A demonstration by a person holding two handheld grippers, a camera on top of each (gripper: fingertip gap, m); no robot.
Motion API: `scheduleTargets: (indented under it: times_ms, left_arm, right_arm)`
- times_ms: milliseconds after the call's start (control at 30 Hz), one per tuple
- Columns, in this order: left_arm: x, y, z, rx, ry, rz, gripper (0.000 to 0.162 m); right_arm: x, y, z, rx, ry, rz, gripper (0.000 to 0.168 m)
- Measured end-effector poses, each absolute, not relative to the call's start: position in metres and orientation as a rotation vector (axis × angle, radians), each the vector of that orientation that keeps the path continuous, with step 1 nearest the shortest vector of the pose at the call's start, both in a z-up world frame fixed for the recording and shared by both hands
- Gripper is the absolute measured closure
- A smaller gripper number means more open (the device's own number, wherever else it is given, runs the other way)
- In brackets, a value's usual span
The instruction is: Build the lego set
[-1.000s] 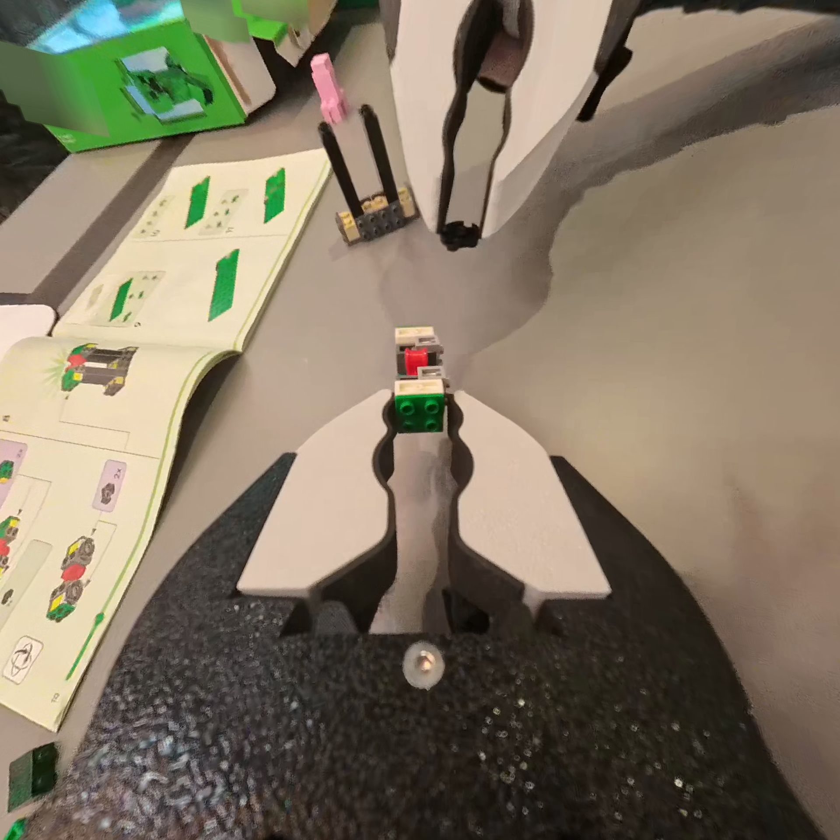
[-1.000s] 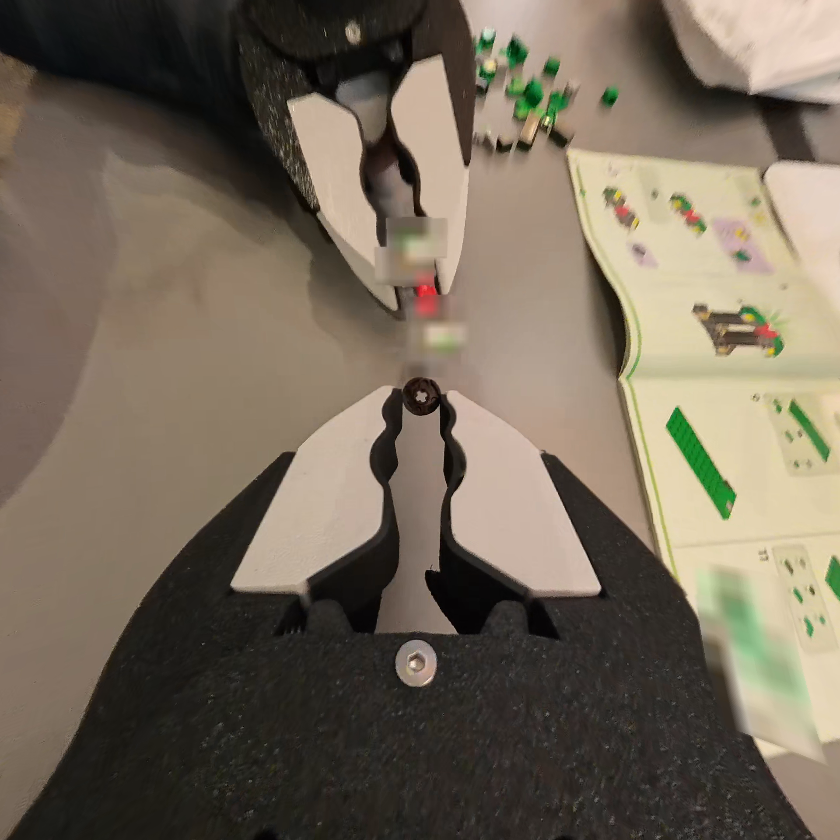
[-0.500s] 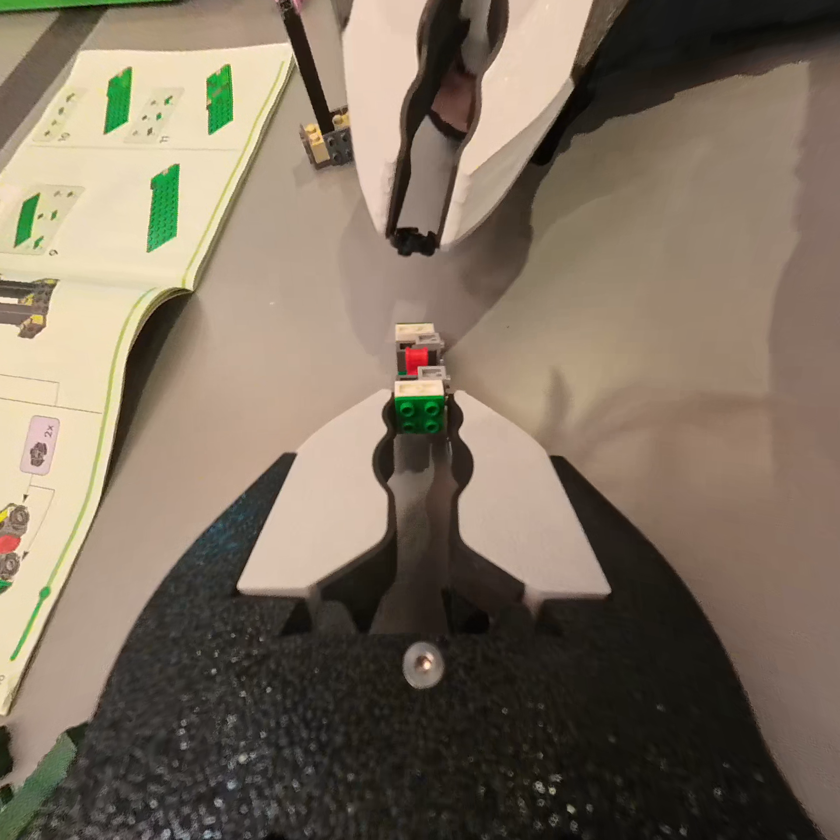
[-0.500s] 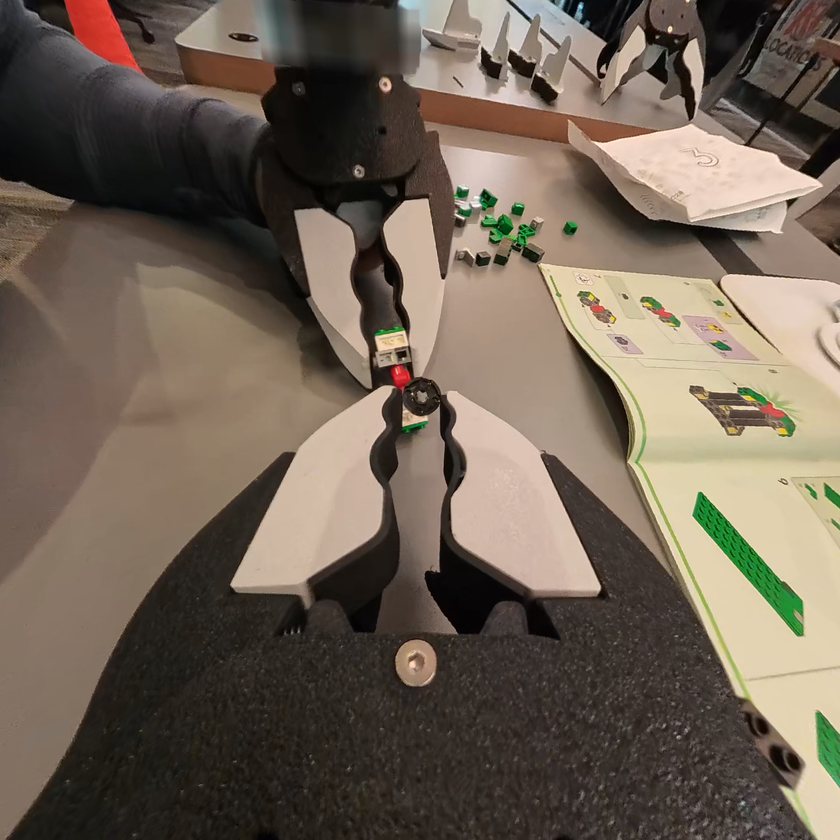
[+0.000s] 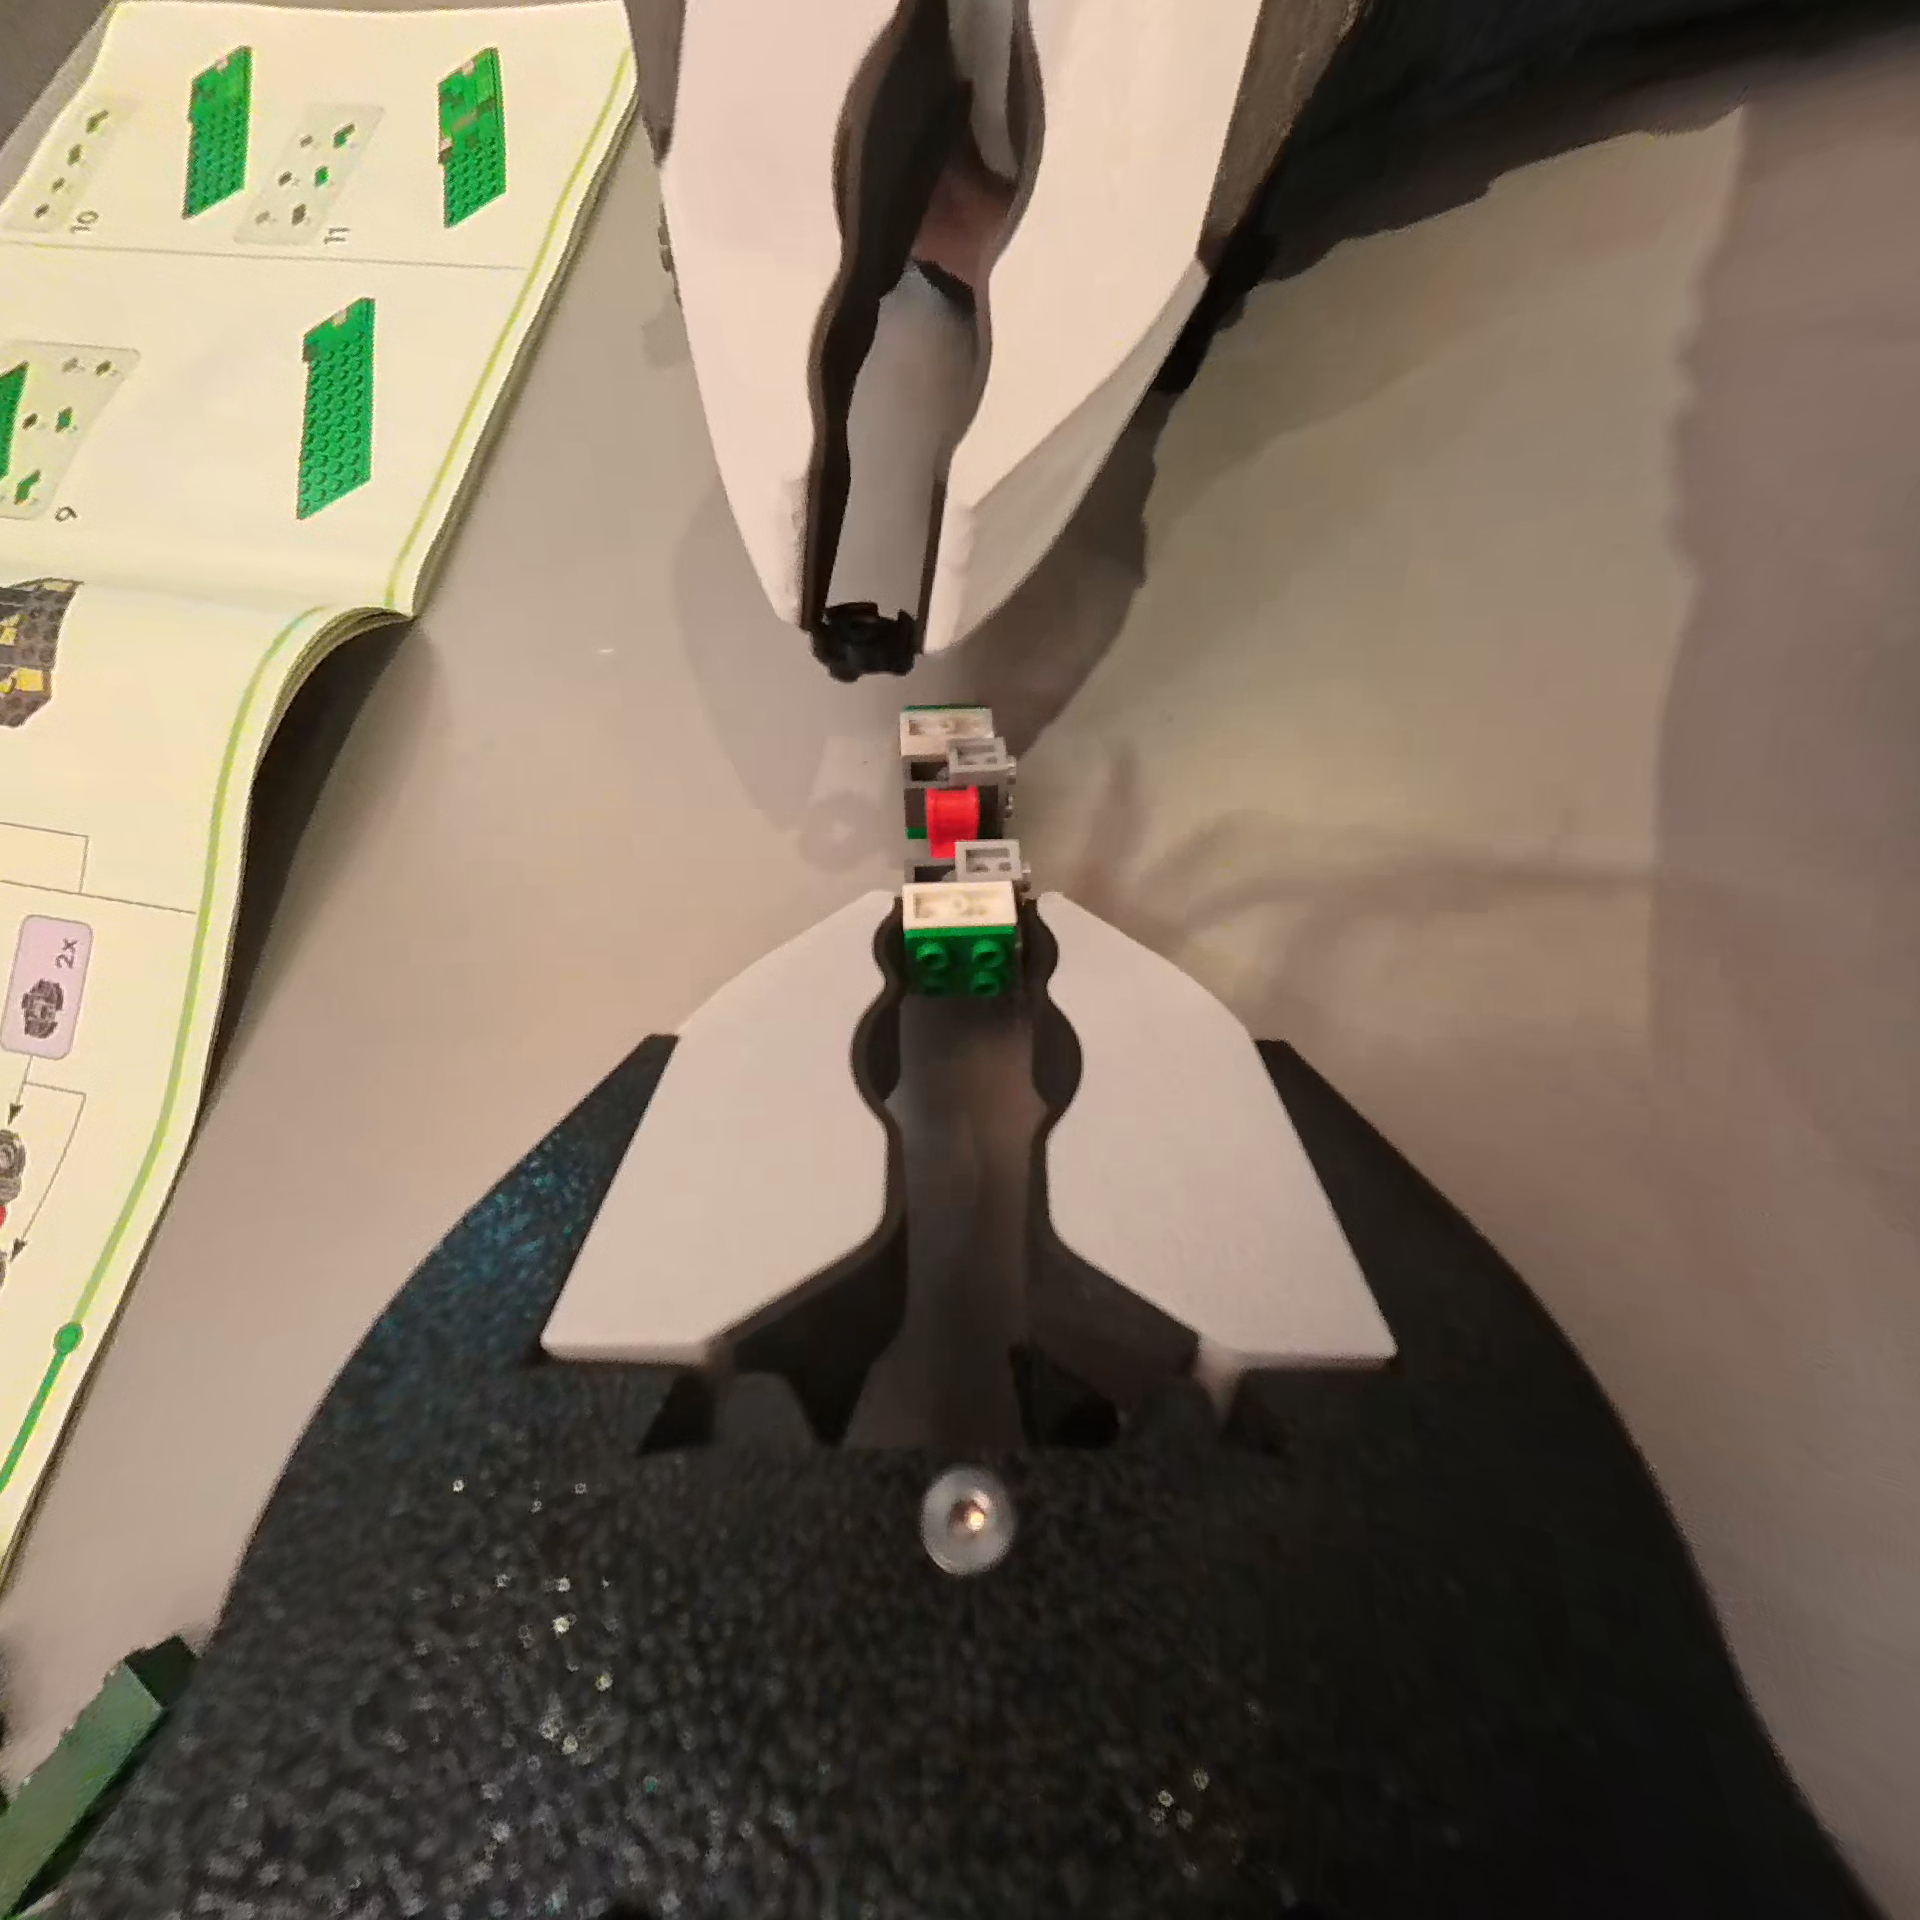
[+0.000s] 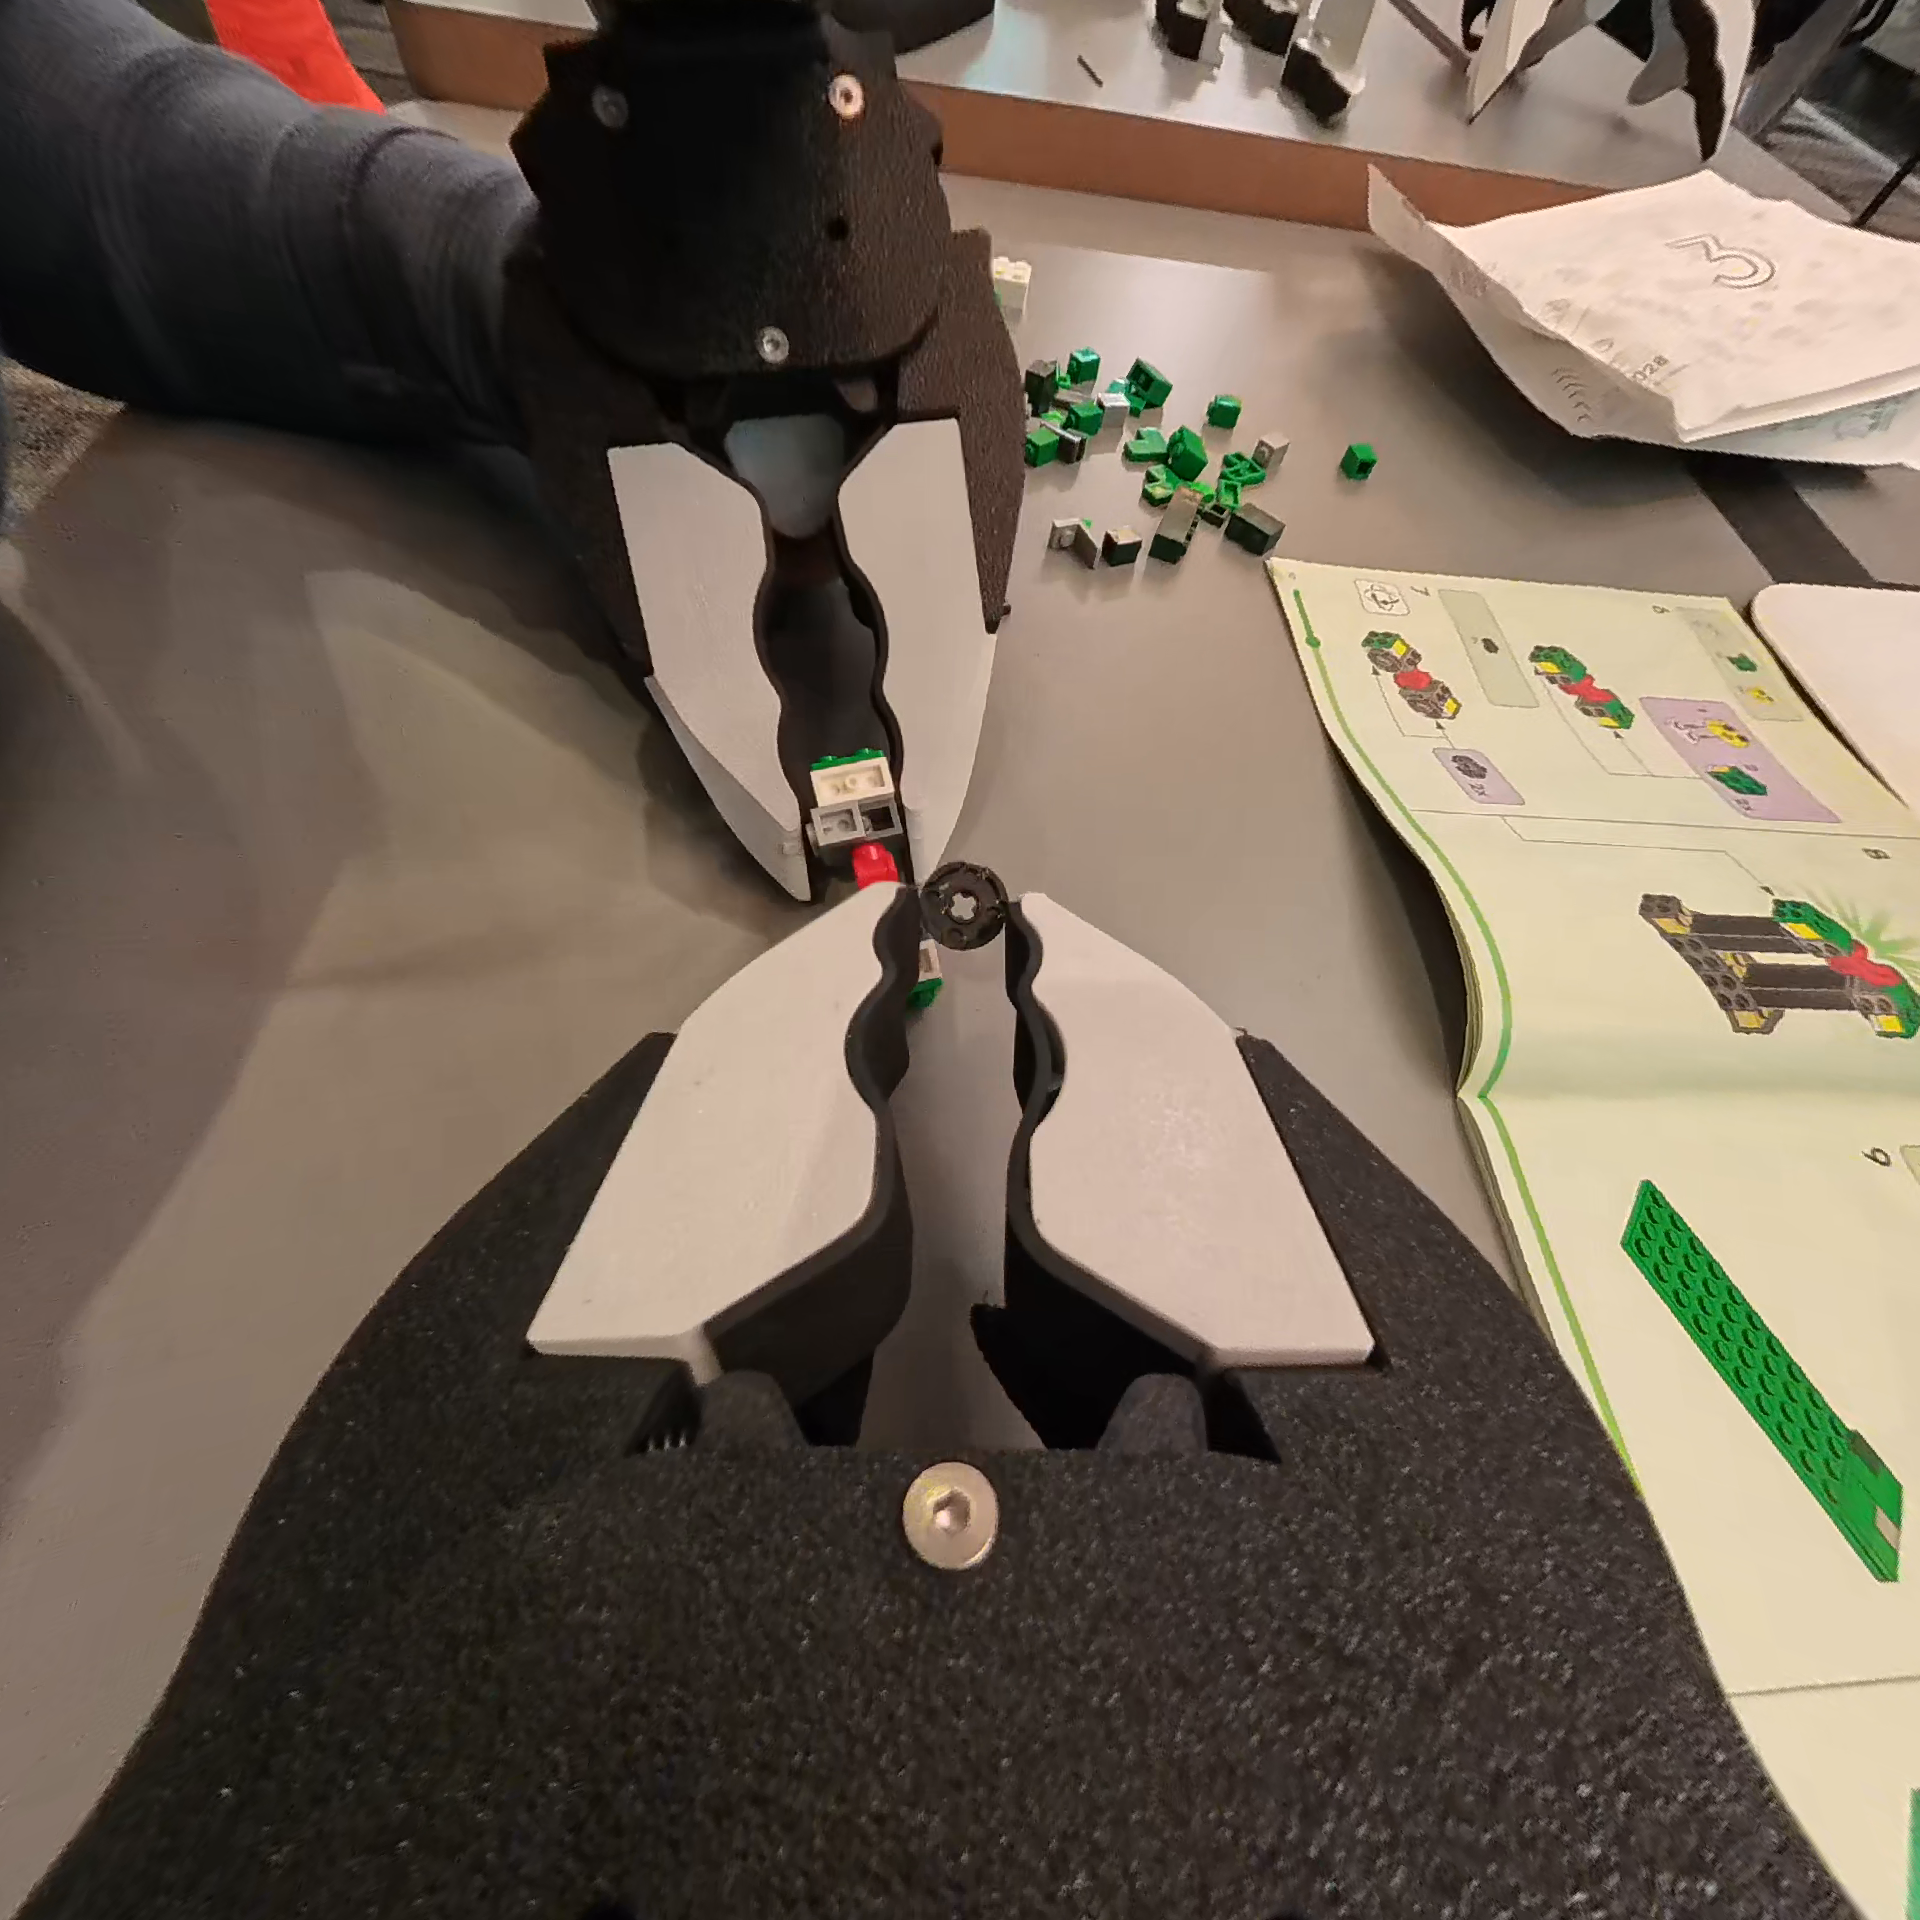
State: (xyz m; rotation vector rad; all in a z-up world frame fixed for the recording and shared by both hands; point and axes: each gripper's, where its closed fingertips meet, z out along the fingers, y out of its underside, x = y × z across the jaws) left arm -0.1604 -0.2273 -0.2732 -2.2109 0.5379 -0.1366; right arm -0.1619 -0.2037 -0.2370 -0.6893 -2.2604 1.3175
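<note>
My left gripper [image 5: 961, 914] is shut on the near end of a small lego assembly [image 5: 951, 816] of green, white, grey and red pieces, held just above the grey table [image 5: 1455, 727]. My right gripper [image 6: 961, 902] is shut on a small black round piece [image 6: 964, 909]. In the left wrist view the right gripper [image 5: 871, 623] comes from the far side, and the black round piece [image 5: 865, 646] sits a little short of the assembly's far end. In the right wrist view the left gripper [image 6: 857, 852] faces me with the assembly [image 6: 852, 805]. The assembly's far end is partly hidden behind my fingers.
An open instruction booklet [image 5: 208, 416] lies left of the left gripper and shows at the right in the right wrist view [image 6: 1662, 935]. Several loose green and grey bricks [image 6: 1153, 457] lie behind it. A crumpled white paper bag [image 6: 1662, 301] is far right. A dark sleeve [image 6: 208, 239] is at left. The grippers' ends are close to 5 cm from one another.
My right gripper has come closer with the black round piece, which now sits just off the assembly's far end. The left gripper still holds the assembly. The green box and black post build have left view.
</note>
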Motion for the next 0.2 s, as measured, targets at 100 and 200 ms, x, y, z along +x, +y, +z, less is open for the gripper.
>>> scheduleTargets:
  times_ms: [100, 200]
  left_arm:
    - [-0.1603, -0.2274, -0.2732, -2.212, 0.536, -0.140, 0.141]
    - [-0.1603, -0.2274, -0.2732, -2.214, 0.533, -0.146, 0.142]
  right_arm:
    - [-0.1605, -0.2046, -0.2387, -0.672, -2.266, 1.295, 0.153]
    - [-0.1599, -0.2050, -0.2408, -0.668, -2.277, 1.276, 0.153]
